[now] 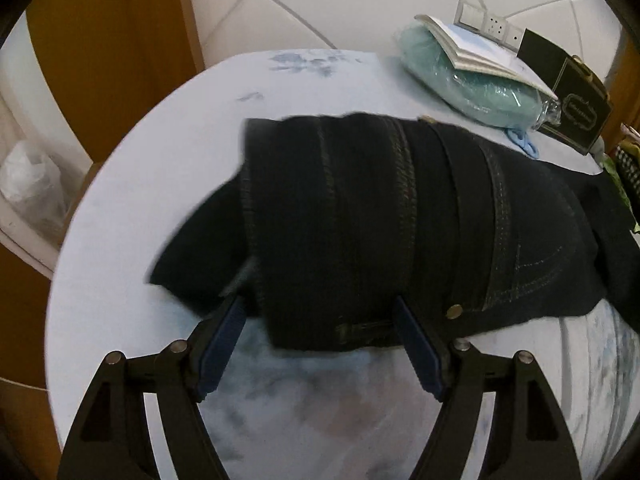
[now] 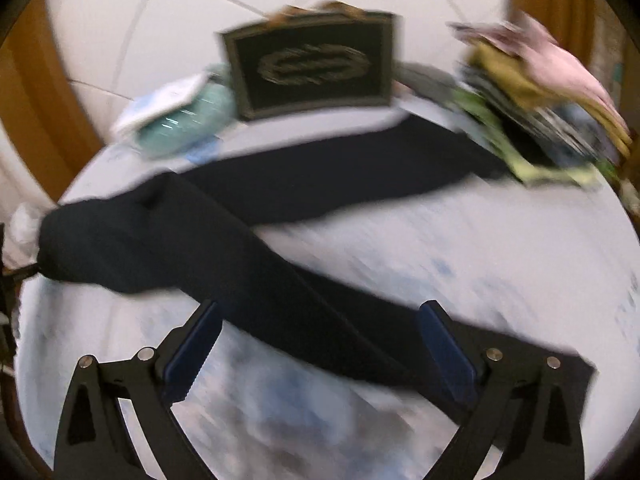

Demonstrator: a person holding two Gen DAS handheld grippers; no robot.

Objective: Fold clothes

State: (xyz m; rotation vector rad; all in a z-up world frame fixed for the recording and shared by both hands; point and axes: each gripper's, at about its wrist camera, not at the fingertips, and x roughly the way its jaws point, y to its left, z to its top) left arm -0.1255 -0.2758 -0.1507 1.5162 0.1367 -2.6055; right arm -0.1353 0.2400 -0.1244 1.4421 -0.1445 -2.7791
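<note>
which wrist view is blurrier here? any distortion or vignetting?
Right wrist: heavy motion blur smears the jeans, black box and clothes pile. Left wrist: mostly sharp, jeans stitching readable, slight smear at their left edge. Both: fisheye curvature, dark corners.

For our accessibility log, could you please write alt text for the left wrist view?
The left gripper is open, its fingers either side of the waistband edge of dark jeans lying on a pale blue floral tablecloth. Behind the jeans sit a teal bundle in plastic with booklets on it, and a black box.
</note>
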